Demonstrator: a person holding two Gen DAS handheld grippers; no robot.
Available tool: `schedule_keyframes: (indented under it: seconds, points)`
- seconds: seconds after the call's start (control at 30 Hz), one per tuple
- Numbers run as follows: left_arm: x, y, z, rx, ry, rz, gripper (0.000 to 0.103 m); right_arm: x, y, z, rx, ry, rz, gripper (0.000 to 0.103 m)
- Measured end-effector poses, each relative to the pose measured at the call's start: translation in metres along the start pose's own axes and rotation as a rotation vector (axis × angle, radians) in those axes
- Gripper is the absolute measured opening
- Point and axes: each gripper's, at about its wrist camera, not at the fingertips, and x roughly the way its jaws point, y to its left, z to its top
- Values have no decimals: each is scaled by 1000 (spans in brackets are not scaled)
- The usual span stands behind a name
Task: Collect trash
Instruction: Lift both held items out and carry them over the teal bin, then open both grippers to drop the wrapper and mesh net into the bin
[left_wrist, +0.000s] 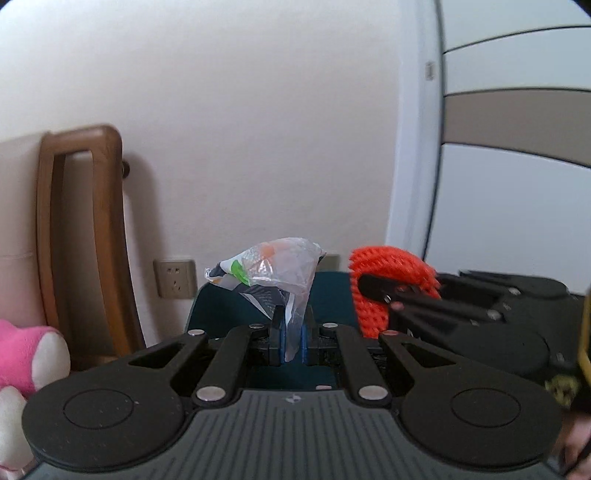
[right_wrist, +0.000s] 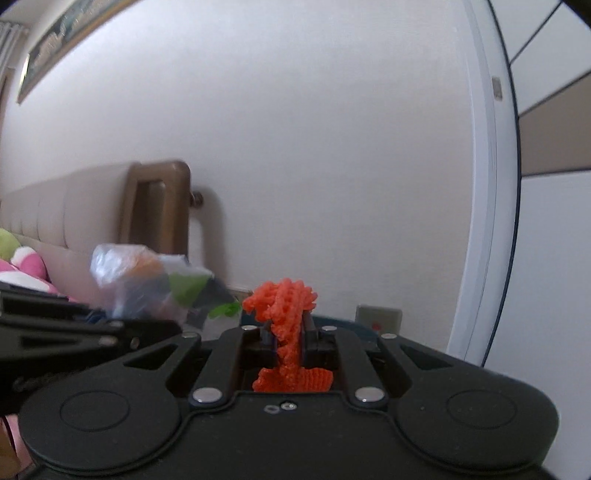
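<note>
Two grippers, side by side: the left gripper (left_wrist: 291, 341) has its fingers clamped on a crumpled clear plastic wrapper (left_wrist: 275, 275), the right gripper (right_wrist: 290, 339) on orange foam netting (right_wrist: 286, 306); beyond, a wall socket (left_wrist: 174, 278) and a wooden headboard post (left_wrist: 79, 236)

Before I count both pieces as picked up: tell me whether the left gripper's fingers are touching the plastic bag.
Touching. The left wrist view shows the left gripper shut on the plastic bag, its blue-padded fingers pinching the bag's lower tail.

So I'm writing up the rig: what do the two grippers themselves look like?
Both match: the left gripper and right gripper are matte black, with a ribbed grey-black body, two round discs, angled link bars with silver rivets, and jaws lined with blue pads.
</note>
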Motion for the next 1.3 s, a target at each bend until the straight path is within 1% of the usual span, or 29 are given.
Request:
schedule_keyframes:
  seconds: [0.07, 0.2, 0.33, 0.47, 0.53, 0.6, 0.7, 0.83, 0.93, 0.97, 1.03, 1.07, 1.1, 1.17, 1.2, 1.23, 1.3]
  points:
    - [16, 1, 2, -9, 27, 16, 7, 11, -2, -4, -4, 37, -10, 9]
    - [49, 2, 5, -25, 107, 45, 7, 28, -4, -12, -24, 110, -27, 9]
    - [69, 5, 8, -61, 163, 35, 7, 37, -3, -17, -50, 174, -31, 9]
    - [82, 1, 7, -35, 233, 64, 7, 43, 0, -19, -64, 222, -32, 9]
    - [87, -3, 4, -11, 266, 71, 7, 46, 0, -21, -59, 255, -14, 9]
    - [88, -7, 2, 4, 273, 84, 7, 50, 2, -21, -68, 265, -19, 12]
    - [91, -5, -1, -18, 307, 92, 7, 50, 4, -23, -73, 279, -13, 14]
    - [98, 0, -5, -36, 348, 102, 8, 47, 7, -25, -85, 290, -13, 22]
    - [101, 4, -8, -59, 375, 92, 10, 43, 9, -25, -98, 284, -16, 37]
    - [101, 5, -9, -63, 379, 91, 11, 44, 10, -25, -103, 286, -17, 36]
    - [100, 4, -10, -57, 374, 88, 15, 42, 10, -25, -114, 287, -20, 38]
    - [99, 4, -10, -54, 367, 92, 17, 40, 9, -26, -116, 282, -26, 43]
    - [98, 4, -10, -53, 361, 98, 23, 38, 7, -26, -113, 276, -36, 47]
    - [99, 6, -10, -60, 353, 108, 40, 37, 1, -26, -100, 261, -51, 59]
    - [98, 8, -11, -67, 344, 109, 46, 37, -2, -26, -91, 256, -52, 61]
    - [98, 9, -10, -69, 335, 113, 53, 36, -5, -26, -82, 250, -48, 62]
    - [96, 10, -10, -71, 314, 106, 57, 32, -12, -25, -68, 238, -41, 64]
